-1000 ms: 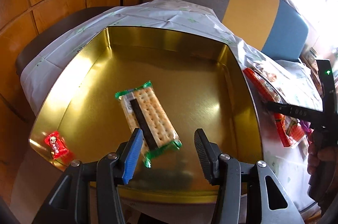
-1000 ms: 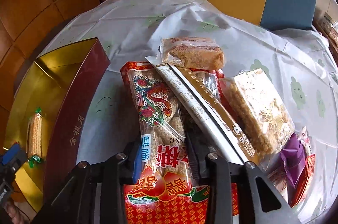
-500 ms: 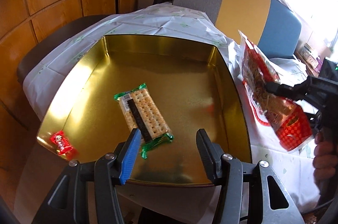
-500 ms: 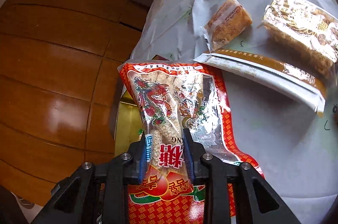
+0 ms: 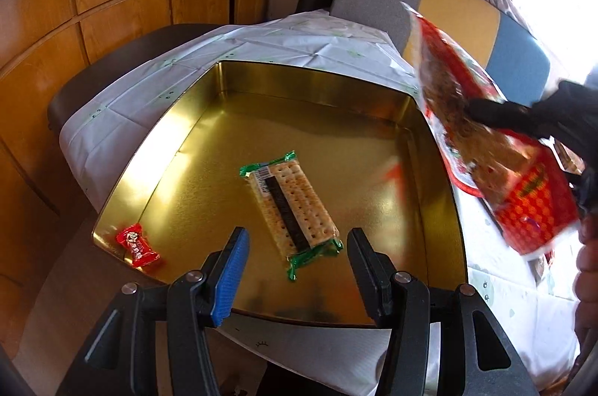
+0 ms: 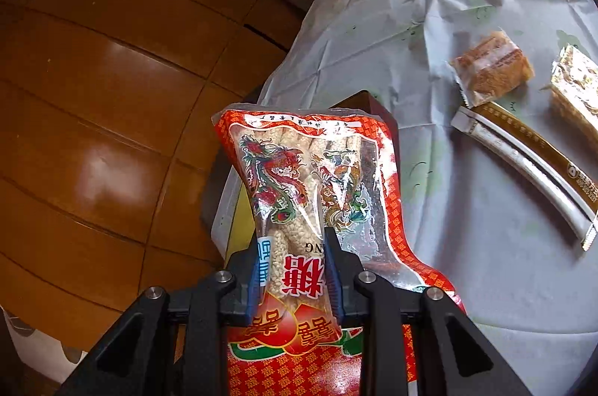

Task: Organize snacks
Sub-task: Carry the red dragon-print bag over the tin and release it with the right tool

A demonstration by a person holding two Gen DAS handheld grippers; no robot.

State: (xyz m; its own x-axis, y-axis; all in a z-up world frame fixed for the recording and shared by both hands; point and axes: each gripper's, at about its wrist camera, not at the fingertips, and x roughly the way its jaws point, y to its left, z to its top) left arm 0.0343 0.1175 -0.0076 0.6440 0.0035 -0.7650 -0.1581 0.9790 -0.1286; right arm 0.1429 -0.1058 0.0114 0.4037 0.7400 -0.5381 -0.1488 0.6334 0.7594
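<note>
**Red snack bag held up beside the gold tin**

Wood panelling backs a table under a white cloth (image 5: 299, 41). At nine o'clock in the gold tin (image 5: 261, 78) lies a red candy (image 5: 137, 244); a cracker pack (image 5: 293, 201) rests near its centre. The left gripper (image 5: 295, 267) hangs over the tin's near edge, fingers apart and empty. At three o'clock the right gripper (image 6: 295, 269) pinches a red snack bag (image 6: 310, 186), lifted and blurred; the bag hides most of the tin in the right wrist view. At two o'clock there lie a brown cake pack (image 6: 491, 67), a long gold pack (image 6: 530, 172) and another pack cut off by the frame.
</note>
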